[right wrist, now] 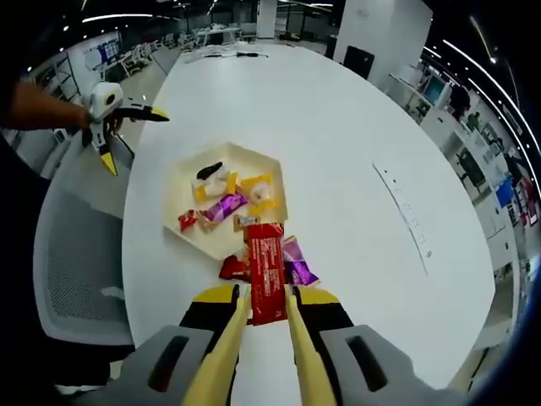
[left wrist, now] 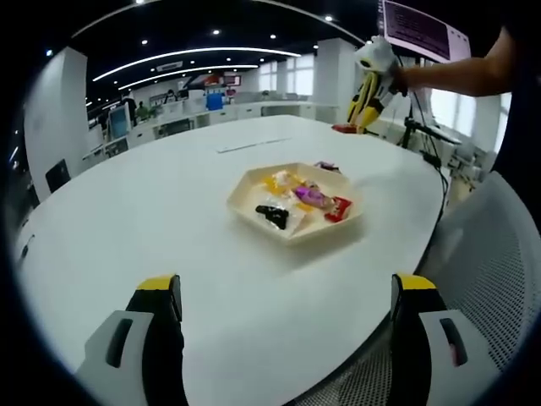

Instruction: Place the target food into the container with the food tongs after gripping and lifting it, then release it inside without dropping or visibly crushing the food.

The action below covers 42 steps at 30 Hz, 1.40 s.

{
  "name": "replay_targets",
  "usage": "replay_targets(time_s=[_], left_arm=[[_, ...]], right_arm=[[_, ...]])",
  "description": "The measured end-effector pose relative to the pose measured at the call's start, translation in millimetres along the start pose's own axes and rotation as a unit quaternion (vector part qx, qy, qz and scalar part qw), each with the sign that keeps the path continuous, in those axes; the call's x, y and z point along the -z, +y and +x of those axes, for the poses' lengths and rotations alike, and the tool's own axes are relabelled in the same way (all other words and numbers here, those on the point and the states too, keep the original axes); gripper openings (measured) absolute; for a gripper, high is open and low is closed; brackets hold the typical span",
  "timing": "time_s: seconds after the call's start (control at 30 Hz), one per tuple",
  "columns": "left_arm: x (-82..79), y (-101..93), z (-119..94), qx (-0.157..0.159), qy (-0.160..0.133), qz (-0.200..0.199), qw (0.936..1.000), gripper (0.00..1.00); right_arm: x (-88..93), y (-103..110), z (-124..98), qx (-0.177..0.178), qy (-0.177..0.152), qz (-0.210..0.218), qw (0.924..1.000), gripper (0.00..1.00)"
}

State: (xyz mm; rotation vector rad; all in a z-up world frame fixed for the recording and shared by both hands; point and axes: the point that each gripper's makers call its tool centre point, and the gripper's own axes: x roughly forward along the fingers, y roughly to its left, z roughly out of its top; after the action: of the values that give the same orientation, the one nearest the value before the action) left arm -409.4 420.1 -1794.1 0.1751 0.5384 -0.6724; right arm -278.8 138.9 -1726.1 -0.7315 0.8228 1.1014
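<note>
**A:** So where's the food at this point? Looks to me like the right gripper has yellow food tongs squeezed onto a red snack packet, held up over the white table.

**B:** Yep, and the packet's long axis runs straight along the tongs, pointing at the hexagonal tray. The tray sits just ahead, a bit left of the packet, so the carry is forward.

**A:** And the left gripper?

**B:** Jaws wide apart, holding nothing, well back from the tray. Its view shows the right gripper high past the tray's far side, while the right gripper view shows loose wrappers lying just outside the tray.
</note>
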Motion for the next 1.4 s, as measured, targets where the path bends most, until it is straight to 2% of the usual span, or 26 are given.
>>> replay_targets(time_s=[0.37,0.87,1.17,1.4], left_arm=[[-1.7,-0.5,-1,-0.002,-0.002,0.005,1.0,0.99],[-2.2,0.6,-2,-0.006,-0.001,0.0,1.0,0.99],[-3.8,1.5,-2,-0.007,-0.006,-0.004,1.0,0.99],[-4.1,1.6,-2,-0.008,-0.006,-0.003,0.9999,0.99]], right_arm=[[-52.8,9,17,-0.017,-0.025,-0.01,0.9995,0.24],[-94.4,15,33,-0.021,-0.03,-0.035,0.9987,0.24],[-100.0,15,40,-0.018,-0.025,-0.048,0.9984,0.24],[-97.0,17,45,-0.02,-0.02,-0.053,0.9982,0.25]])
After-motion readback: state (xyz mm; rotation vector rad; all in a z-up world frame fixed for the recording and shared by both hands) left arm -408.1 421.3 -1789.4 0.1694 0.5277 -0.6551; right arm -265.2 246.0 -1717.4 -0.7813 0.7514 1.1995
